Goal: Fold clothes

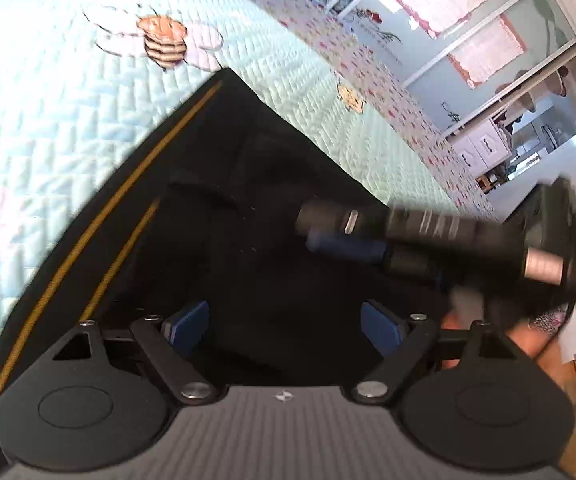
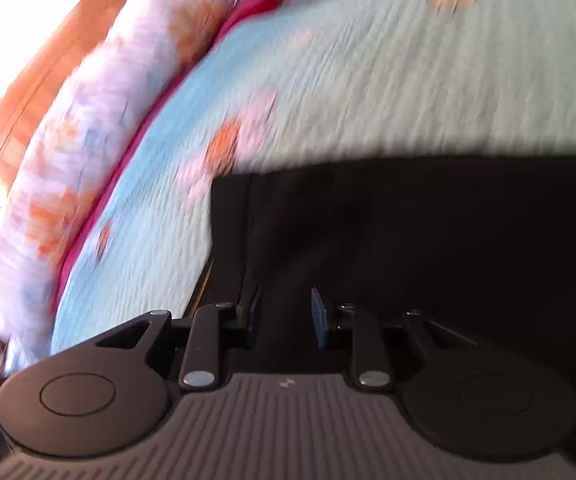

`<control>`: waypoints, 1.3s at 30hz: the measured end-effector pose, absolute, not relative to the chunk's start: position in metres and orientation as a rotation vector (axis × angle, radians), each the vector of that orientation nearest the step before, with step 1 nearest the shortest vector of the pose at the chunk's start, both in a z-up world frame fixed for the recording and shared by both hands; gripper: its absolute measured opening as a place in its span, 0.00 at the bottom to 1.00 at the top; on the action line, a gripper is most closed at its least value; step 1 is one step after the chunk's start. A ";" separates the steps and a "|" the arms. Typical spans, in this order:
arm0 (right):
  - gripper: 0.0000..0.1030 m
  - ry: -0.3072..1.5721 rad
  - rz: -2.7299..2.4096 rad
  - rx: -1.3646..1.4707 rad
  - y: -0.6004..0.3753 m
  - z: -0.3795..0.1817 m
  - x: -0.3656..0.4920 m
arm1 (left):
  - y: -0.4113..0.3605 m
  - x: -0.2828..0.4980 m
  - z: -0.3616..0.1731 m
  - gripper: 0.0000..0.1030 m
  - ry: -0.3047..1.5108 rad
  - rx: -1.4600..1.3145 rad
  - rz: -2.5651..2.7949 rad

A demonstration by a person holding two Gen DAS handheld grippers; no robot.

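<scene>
The bed [image 1: 48,128] fills both views, its pale quilt [image 2: 367,80] stitched in rows with a bee print [image 1: 164,42] on it, and a floral pillow [image 2: 68,140] runs along the far edge in my right view. A wardrobe [image 1: 487,40] stands past the bed's side.

On the quilt lies the black garment [image 1: 248,200], spread flat, with two yellow stripes [image 1: 100,220] running down its edge. Its corner points away from my left gripper [image 1: 286,326]; in the right view its top edge lies straight across and a seam [image 2: 248,232] runs down towards me.

My left fingers stand wide apart over the cloth, holding nothing. My right gripper [image 2: 286,312] has its fingers a little apart, with dark cloth between or beneath them; I cannot tell if they touch it. From the left view that gripper [image 1: 407,232] shows blurred, reaching in over the garment.

I judge this a pause between grips: the piece lies flat, which suits a fold about to be made or one just laid down. Any next grip needs an edge pinched cleanly, both layers if doubled, and lifted without dragging the quilt.
</scene>
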State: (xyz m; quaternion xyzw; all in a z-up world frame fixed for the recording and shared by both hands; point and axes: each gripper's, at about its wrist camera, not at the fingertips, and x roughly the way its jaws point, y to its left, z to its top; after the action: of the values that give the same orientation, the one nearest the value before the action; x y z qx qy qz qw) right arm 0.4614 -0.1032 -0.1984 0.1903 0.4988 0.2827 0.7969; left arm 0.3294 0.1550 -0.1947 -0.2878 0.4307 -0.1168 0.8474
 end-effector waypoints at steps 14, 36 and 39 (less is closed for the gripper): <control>0.43 0.959 0.560 0.495 -0.141 -0.194 0.447 | 0.174 0.323 -0.178 0.74 0.898 -0.668 -0.205; 0.47 0.848 0.441 0.225 -0.232 -0.175 0.424 | 0.118 0.384 -0.169 0.81 0.969 -0.326 -0.206; 0.49 0.826 0.470 0.142 -0.226 -0.170 0.443 | 0.121 0.393 -0.173 0.81 0.978 -0.373 -0.215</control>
State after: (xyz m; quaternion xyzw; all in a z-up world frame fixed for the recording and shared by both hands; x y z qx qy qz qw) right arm 0.4430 -0.2264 -0.1695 0.0681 0.3973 0.2261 0.8868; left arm 0.3927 0.1213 -0.1732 -0.1775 0.4661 -0.1027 0.8606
